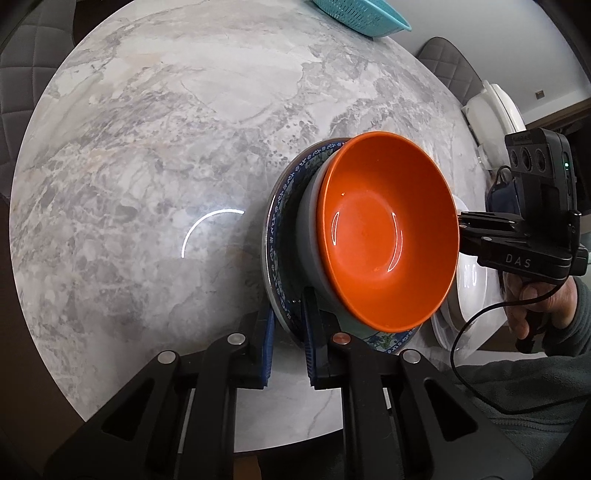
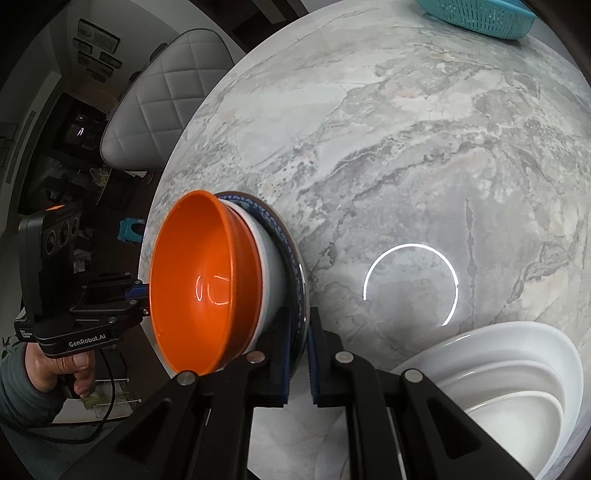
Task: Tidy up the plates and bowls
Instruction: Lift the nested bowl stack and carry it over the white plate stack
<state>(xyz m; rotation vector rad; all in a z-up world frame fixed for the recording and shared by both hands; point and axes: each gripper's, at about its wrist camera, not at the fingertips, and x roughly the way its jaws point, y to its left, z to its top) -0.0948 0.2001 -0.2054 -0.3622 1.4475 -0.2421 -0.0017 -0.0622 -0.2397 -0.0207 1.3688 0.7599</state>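
Note:
An orange bowl (image 1: 388, 232) sits nested in a pale grey bowl (image 1: 308, 236) on a blue-patterned plate (image 1: 279, 206). My left gripper (image 1: 288, 347) is shut on the plate's near rim. In the right wrist view the same orange bowl (image 2: 201, 280), white bowl (image 2: 271, 266) and blue-patterned plate (image 2: 293, 258) show, and my right gripper (image 2: 299, 354) is shut on the opposite rim of the plate. The stack is held between both grippers just above the marble table (image 1: 147, 147). The right gripper's body (image 1: 517, 240) shows behind the bowl.
A stack of white plates and dishes (image 2: 517, 391) lies at the table's near right edge, also in the left wrist view (image 1: 469, 288). A teal colander (image 2: 476, 16) stands at the far side. Grey quilted chairs (image 2: 162, 99) surround the table.

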